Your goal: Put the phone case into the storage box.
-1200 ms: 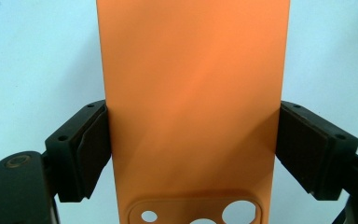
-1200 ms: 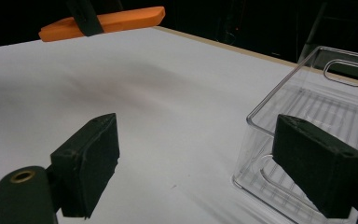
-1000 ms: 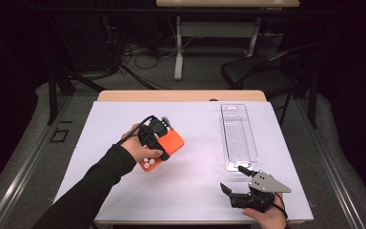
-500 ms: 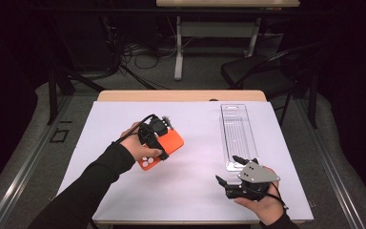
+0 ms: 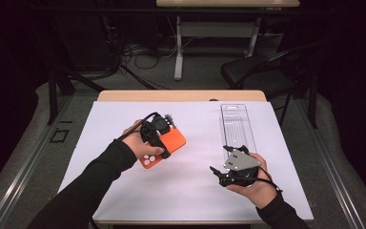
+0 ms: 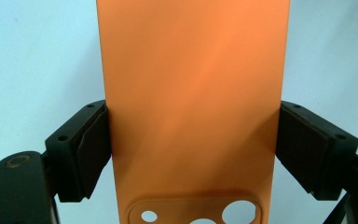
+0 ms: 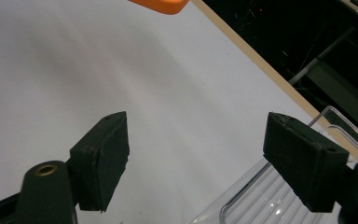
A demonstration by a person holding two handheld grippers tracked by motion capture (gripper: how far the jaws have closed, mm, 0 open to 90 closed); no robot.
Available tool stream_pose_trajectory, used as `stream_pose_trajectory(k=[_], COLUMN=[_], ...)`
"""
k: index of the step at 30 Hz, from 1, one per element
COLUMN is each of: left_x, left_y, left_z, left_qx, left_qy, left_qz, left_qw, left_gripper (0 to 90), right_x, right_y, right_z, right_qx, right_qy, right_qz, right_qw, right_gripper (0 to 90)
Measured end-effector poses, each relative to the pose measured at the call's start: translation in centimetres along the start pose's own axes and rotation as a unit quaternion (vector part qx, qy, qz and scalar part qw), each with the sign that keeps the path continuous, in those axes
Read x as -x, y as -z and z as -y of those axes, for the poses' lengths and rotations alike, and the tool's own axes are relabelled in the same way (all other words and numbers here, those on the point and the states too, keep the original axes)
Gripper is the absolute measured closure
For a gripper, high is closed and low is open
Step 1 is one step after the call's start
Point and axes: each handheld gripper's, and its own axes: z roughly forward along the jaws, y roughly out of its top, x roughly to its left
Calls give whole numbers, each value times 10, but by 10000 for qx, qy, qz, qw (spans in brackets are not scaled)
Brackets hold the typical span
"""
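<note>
Hands come in from the near edge of the white table sheet [image 5: 190, 191]. Nearest, the right gripper [image 5: 217, 174] hovers at the near end of the clear plastic tray [image 5: 238, 126]; its jaws have just been closing, yet stand apart with nothing between them. Farther off, the left gripper [image 5: 164, 138] clamps the orange phone case [image 5: 169, 145] by its long edges, above the sheet. Ribbed inside, the tray holds nothing that can be made out.

Cut-off and hidden parts

The orange phone case [image 6: 191, 107] runs past the top and bottom edges in the left gripper view; the person's hand [image 5: 140, 143] covers part of it from above, and the clear plastic tray [image 7: 279, 196] is cropped at the bottom.
</note>
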Motion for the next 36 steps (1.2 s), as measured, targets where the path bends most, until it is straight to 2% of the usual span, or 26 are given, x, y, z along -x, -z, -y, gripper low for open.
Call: stream_pose_trajectory(k=[6,12,16,19,23,24,25,26,29,34,35,36], left_x=[2,5,6,7,8,8,9,9,10,12,13,14], left_y=[0,0,-2,-3,-3,-3,-3,-3,-3,-6,-7,-7], left_z=[-3,-6,-7,-8,-11,-11,-12,-13,-15,-18,-19,-20], left_qx=[-52,-41,-68,-88,-149,-163,-174,-168,-175,-244,-254,-278], left_qy=[-52,-97,-116,-150,-165,-183,-197,-198,-212,-290,-294,-330], left_qz=[8,34,31,49,57,58,55,55,60,87,102,97], left_qw=[10000,9999,9999,9998,9997,9997,9996,9996,9996,9992,9992,9990], left_gripper=[161,161,161,161,162,161,161,161,161,161,162,161], right_x=[4,4,1,-1,-4,-5,-7,-6,-8,-12,-13,-13], right_y=[-7,-13,-18,-21,-26,-26,-27,-28,-28,-30,-30,-31], right_z=[-11,-20,-23,-23,-23,-23,-22,-23,-25,-28,-28,-29], right_qx=[-56,-87,-176,-211,-283,-340,-338,-329,-345,-286,-279,-289], right_qy=[434,968,1452,1712,2121,2187,2133,2325,2441,2744,2745,2816], right_qz=[98,295,488,557,640,631,650,655,708,742,745,749], right_qw=[9990,9948,9880,9834,9748,9732,9742,9698,9666,9583,9583,9562], right_gripper=[236,246,250,254,257,257,257,254,252,260,262,263])
